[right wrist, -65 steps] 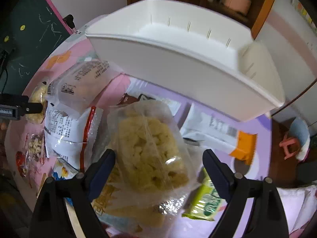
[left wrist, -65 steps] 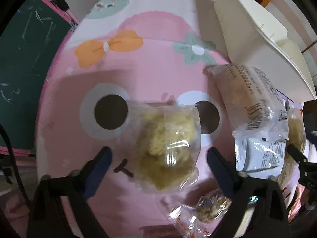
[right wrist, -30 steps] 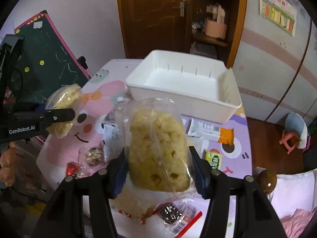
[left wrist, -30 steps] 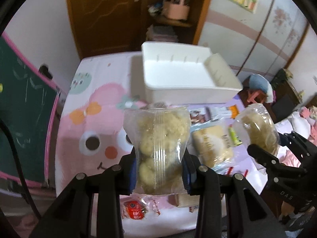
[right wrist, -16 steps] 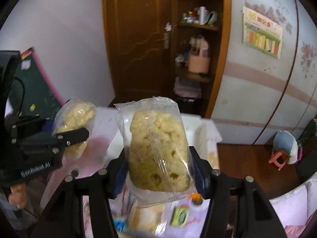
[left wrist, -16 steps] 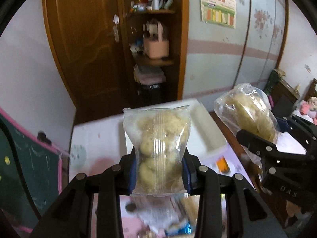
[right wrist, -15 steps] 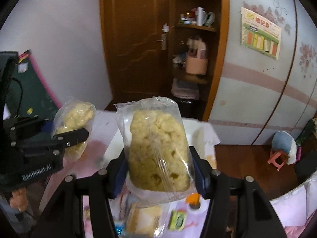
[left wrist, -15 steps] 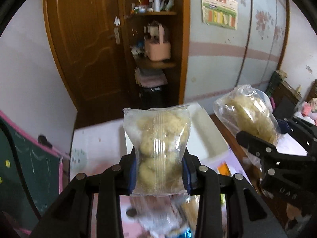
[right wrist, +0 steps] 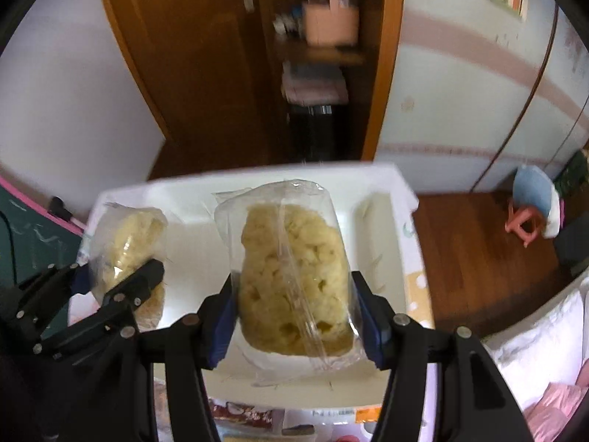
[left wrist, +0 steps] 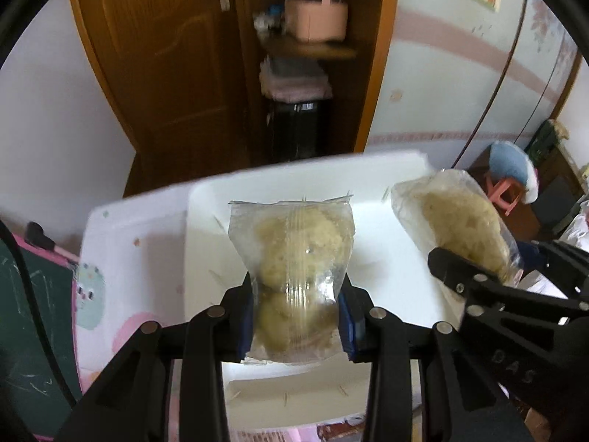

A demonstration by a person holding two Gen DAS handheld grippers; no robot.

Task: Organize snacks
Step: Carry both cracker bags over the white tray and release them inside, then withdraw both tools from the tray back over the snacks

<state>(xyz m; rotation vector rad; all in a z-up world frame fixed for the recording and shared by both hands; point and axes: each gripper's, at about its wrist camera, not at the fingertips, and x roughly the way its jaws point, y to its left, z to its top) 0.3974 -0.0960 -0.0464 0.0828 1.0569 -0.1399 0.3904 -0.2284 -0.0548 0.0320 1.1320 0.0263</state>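
Note:
My left gripper (left wrist: 296, 316) is shut on a clear packet of yellow puffed snack (left wrist: 294, 254) and holds it upright above the white bin (left wrist: 206, 258). My right gripper (right wrist: 294, 316) is shut on a second, similar snack packet (right wrist: 291, 280), also over the white bin (right wrist: 191, 243). Each gripper shows in the other's view: the right one (left wrist: 475, 272) with its packet (left wrist: 460, 221) to the right, the left one (right wrist: 121, 276) with its packet (right wrist: 125, 239) to the left. The bin looks empty inside.
The bin stands on a pink cartoon tablecloth (left wrist: 110, 316); other snack wrappers (right wrist: 239, 416) lie at its near side. A green chalkboard (left wrist: 25, 331) is at the left. A wooden door and shelf (left wrist: 302, 55) stand behind, a small stool (right wrist: 530, 217) on the floor right.
Both grippers have closed on their packets, lifted them off the table and carried them forward; now both tilt down and hover over the white bin.

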